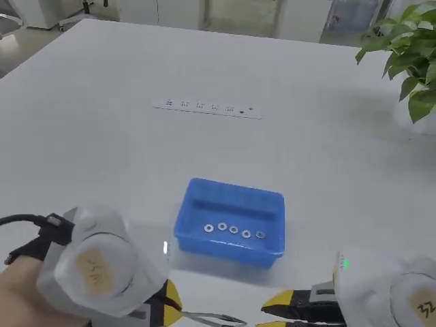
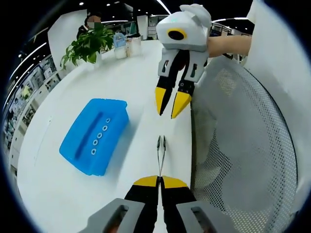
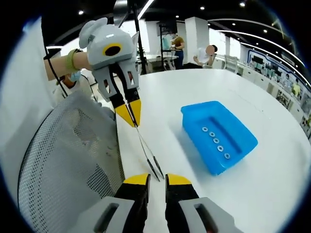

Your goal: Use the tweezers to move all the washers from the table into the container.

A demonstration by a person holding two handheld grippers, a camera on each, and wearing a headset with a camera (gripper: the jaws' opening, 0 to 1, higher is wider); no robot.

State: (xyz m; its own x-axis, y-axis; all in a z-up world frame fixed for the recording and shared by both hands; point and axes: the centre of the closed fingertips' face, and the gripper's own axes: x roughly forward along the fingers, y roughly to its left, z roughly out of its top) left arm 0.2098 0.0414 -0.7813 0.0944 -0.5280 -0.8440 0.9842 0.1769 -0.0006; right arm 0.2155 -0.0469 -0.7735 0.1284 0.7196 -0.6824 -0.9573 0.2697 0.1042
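A blue container (image 1: 231, 204) sits on the white table with several washers (image 1: 234, 230) in a row on its floor. At the near left, my left gripper (image 1: 176, 308) is shut on the base of metal tweezers (image 1: 211, 317), which point right. The left gripper view shows the same grip (image 2: 159, 182), with the tweezers (image 2: 160, 153) reaching toward my right gripper (image 2: 169, 112). The right gripper (image 3: 156, 180) is open, and the tweezers' tips (image 3: 156, 172) lie just short of its jaws. The container (image 3: 218, 133) lies off to the side of both grippers.
A white power strip (image 1: 208, 107) lies flat on the table beyond the container. A leafy plant (image 1: 409, 54) stands at the far right. A mesh chair back (image 2: 243, 145) is close by the table's near edge. People stand in the distant room.
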